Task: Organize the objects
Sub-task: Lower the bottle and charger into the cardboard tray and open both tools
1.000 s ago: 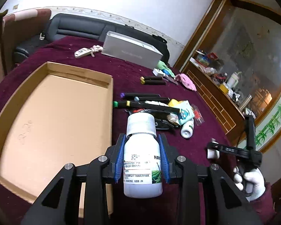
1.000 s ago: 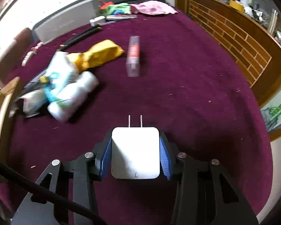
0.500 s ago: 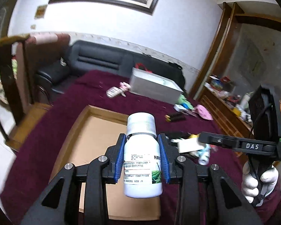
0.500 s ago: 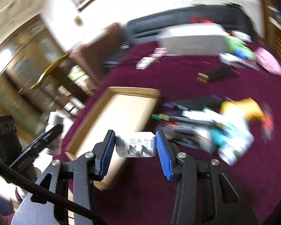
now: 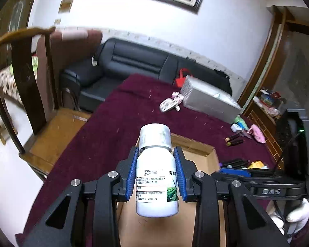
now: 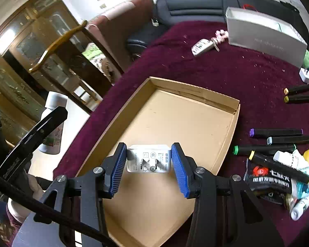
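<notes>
Both grippers loaded over the tray

The tray (image 6: 234, 123) is bare inside, with low walls all round; markers (image 6: 276, 132) and packets crowd the cloth (image 6: 237, 70) at its 3 o'clock, and the cloth toward 12 lies mostly free. A second ago the right gripper (image 6: 149, 162) hung over bare cloth; now it is above the tray, clamped on the charger (image 6: 148, 160). The left gripper (image 5: 156, 170), clenched on the bottle (image 5: 156, 177), has swung toward the tray's far-left corner.
</notes>
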A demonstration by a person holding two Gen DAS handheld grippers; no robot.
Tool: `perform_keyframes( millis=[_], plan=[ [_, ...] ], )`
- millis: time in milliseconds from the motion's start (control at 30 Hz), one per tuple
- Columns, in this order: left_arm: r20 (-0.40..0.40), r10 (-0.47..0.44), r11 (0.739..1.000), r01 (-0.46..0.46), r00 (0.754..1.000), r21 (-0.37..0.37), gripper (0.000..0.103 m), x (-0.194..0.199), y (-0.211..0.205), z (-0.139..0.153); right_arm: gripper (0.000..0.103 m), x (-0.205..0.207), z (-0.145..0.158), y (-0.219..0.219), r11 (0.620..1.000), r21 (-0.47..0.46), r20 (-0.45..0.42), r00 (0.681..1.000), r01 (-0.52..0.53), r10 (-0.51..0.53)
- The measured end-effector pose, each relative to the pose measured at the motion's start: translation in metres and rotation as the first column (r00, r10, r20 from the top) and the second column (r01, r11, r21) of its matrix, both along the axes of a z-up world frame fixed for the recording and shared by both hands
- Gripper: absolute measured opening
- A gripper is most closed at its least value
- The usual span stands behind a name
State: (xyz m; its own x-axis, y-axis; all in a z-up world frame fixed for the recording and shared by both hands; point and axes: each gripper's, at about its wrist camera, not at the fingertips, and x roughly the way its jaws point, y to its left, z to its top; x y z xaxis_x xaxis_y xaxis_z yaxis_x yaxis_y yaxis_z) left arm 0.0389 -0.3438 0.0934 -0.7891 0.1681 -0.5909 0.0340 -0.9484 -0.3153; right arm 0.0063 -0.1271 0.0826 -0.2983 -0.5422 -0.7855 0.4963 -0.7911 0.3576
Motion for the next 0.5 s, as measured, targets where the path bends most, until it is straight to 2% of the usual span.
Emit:
perform_keyframes(
  millis=[100,200,333,500],
  plan=[
    [0.072,-0.007,0.999,0.005,0.997,0.034,0.029,-0.021,-0.002,-0.023,0.044,-0.02,-0.015,0.0,1.0,0.011,0.056,0.998,0.021,-0.021],
    [0.129,-0.039,0.998,0.032,0.991,0.058,0.029,-0.039,0.008,-0.04,0.044,-0.03,-0.022,-0.002,0.998,0.048,0.075,0.996,0.039,-0.043],
    [0.176,-0.096,0.994,0.085,0.98,0.067,0.029,-0.056,0.03,-0.047,0.044,-0.042,-0.029,0.005,0.996,0.066,0.095,0.993,0.067,-0.073],
    [0.251,-0.123,0.992,0.115,0.96,0.046,0.029,-0.085,0.057,-0.058,0.044,-0.06,-0.032,0.013,0.99,0.089,0.099,0.989,0.105,-0.114]
  ],
)
